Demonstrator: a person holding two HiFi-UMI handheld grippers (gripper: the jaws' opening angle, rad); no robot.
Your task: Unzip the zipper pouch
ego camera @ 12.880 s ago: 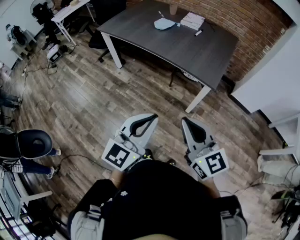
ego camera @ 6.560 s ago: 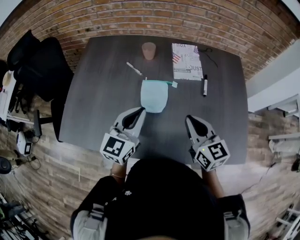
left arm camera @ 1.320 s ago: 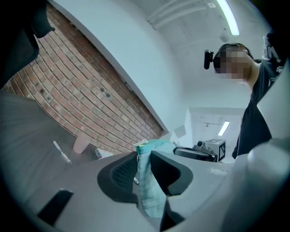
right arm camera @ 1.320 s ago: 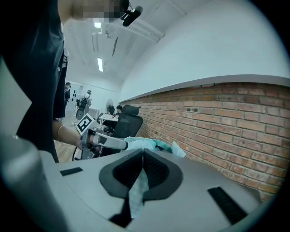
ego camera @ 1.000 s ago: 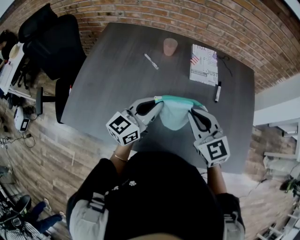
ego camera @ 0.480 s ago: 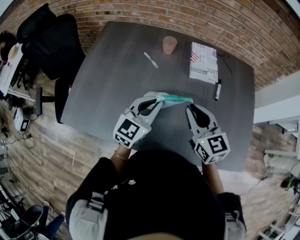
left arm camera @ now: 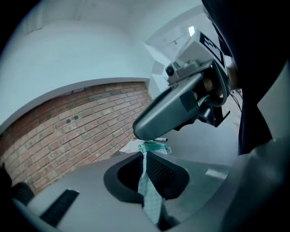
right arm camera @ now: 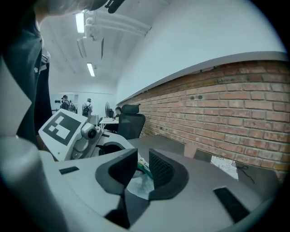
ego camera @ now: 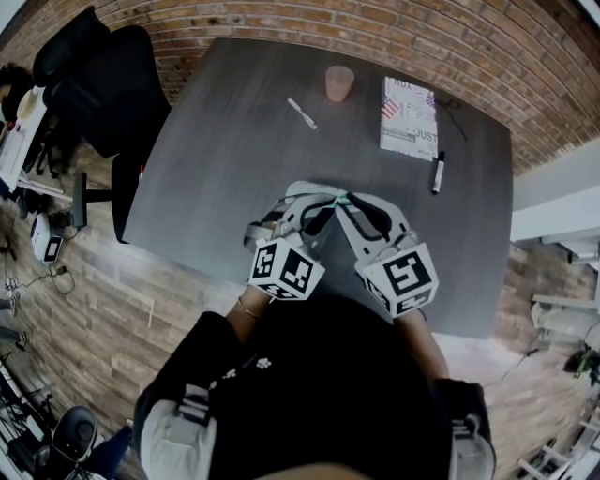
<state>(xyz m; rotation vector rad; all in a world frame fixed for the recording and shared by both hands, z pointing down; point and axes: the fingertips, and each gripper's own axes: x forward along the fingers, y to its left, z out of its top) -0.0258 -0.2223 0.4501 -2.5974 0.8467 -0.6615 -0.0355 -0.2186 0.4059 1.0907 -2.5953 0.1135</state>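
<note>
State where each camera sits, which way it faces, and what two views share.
Head view: on the person's head, steeply down at the table; torso, left gripper, right gripper show.
Left gripper view: on that gripper, along jaws shut on the pouch, toward the brick wall.
Right gripper view: on that gripper; jaws have just been opening, pouch between them, unpinched.
Shared: each gripper view shows the other gripper.

A red brick wall [ego camera: 281, 19] is running along twelve o'clock, behind the dark worktop [ego camera: 216, 159]. A black office chair [ego camera: 103, 84] is standing at ten o'clock on wood-plank flooring [ego camera: 94, 309]. Strip lights [right arm camera: 90, 69] are glowing on the white ceiling [right arm camera: 113, 59].
</note>
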